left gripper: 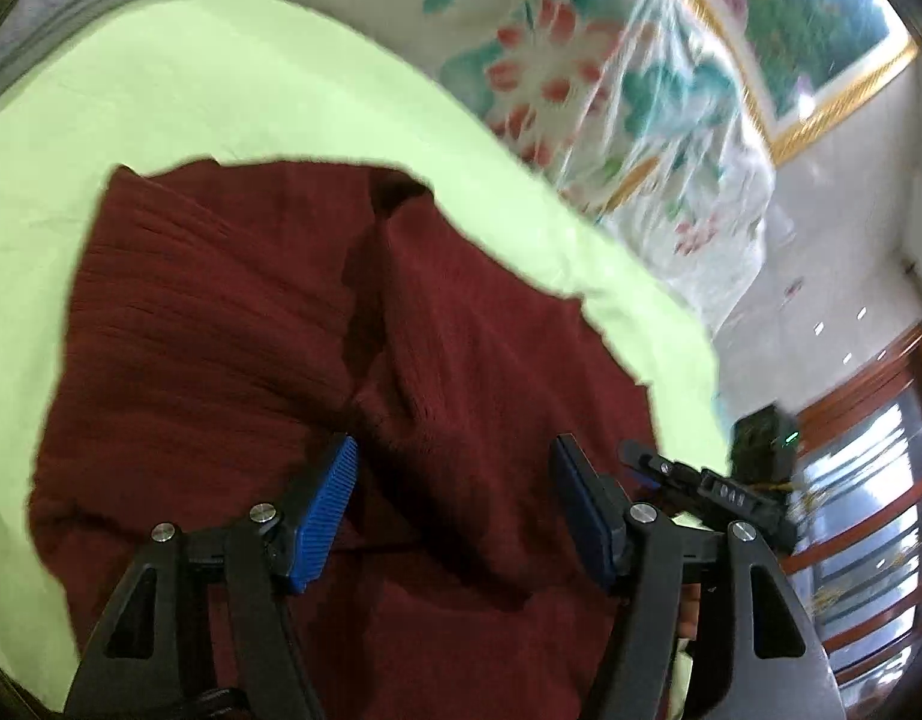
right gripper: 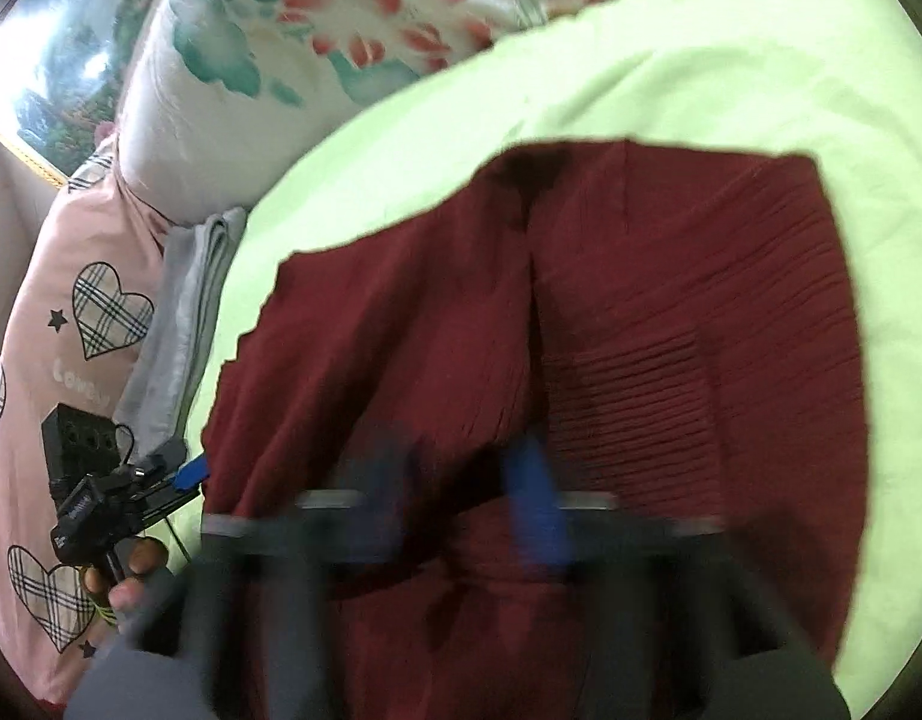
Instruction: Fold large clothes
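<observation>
- One dark red ribbed knit garment (left gripper: pixel 233 324), loosely rumpled, lies on one light green bed sheet (left gripper: pixel 161 90).
- Left gripper (left gripper: pixel 455 510): its two blue ribbed fingers (left gripper: pixel 326 516) stand apart, released, above the garment.
- Right gripper (right gripper: pixel 461 498): motion-blurred over the garment (right gripper: pixel 670 330); fingers look parted, gripping nothing.
- One floral quilt (left gripper: pixel 580 60) and one folded grey cloth (right gripper: pixel 185 312) lie nearby.
</observation>
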Demonstrator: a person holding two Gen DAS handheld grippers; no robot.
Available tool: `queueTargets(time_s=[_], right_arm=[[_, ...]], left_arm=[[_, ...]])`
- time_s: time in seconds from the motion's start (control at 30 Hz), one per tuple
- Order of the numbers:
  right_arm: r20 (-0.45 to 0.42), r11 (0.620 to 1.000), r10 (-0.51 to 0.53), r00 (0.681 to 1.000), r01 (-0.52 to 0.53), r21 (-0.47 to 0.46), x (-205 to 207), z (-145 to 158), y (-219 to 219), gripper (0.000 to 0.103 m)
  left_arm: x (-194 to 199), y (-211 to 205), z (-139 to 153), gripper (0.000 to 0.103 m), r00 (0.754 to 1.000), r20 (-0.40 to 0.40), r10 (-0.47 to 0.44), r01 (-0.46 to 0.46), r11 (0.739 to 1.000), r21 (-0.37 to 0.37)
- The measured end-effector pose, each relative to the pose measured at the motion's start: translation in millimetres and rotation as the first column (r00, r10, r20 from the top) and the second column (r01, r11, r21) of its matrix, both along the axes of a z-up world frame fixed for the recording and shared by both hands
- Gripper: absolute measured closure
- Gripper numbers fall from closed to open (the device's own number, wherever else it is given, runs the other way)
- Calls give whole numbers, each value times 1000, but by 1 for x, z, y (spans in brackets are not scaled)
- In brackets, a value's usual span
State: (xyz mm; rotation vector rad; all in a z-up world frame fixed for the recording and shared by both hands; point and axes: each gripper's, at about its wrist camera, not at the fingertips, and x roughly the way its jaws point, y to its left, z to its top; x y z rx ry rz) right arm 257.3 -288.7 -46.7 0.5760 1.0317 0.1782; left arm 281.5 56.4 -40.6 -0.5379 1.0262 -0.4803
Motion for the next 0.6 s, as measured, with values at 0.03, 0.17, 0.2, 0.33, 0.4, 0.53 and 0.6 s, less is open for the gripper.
queueTargets(time_s=[0.03, 0.17, 0.2, 0.33, 0.4, 0.53, 0.6], right_arm=[[16, 1000, -18, 1000, 18, 4, -2, 3, -1, 95], [48, 993, -101, 994, 104, -54, -11, 13, -15, 96], [21, 993, -101, 995, 102, -62, -11, 7, -17, 96], [-29, 992, -112, 993, 110, -56, -17, -6, -19, 93], [-15, 988, -137, 990, 135, -77, -26, 1, -23, 89], [1, 982, -161, 987, 160, -103, -52, 20, -27, 88], [5, 982, -160, 987, 159, -100, -67, 26, -27, 82]], left_arm=[[2, -7, -4, 49, 1000, -9, -11, 12, 999, 43], [5, -16, -21, 69, 999, -34, -15, 21, 981, 193], [4, -13, -24, 70, 1000, -28, -9, 14, 982, 191], [4, -4, -25, 75, 999, -37, 13, -6, 987, 161], [1, 0, -24, 75, 999, -38, 18, -12, 987, 163], [-18, 8, -9, 77, 999, -23, 24, -20, 985, 173], [-34, 14, 0, 74, 1000, -8, 21, -20, 985, 174]])
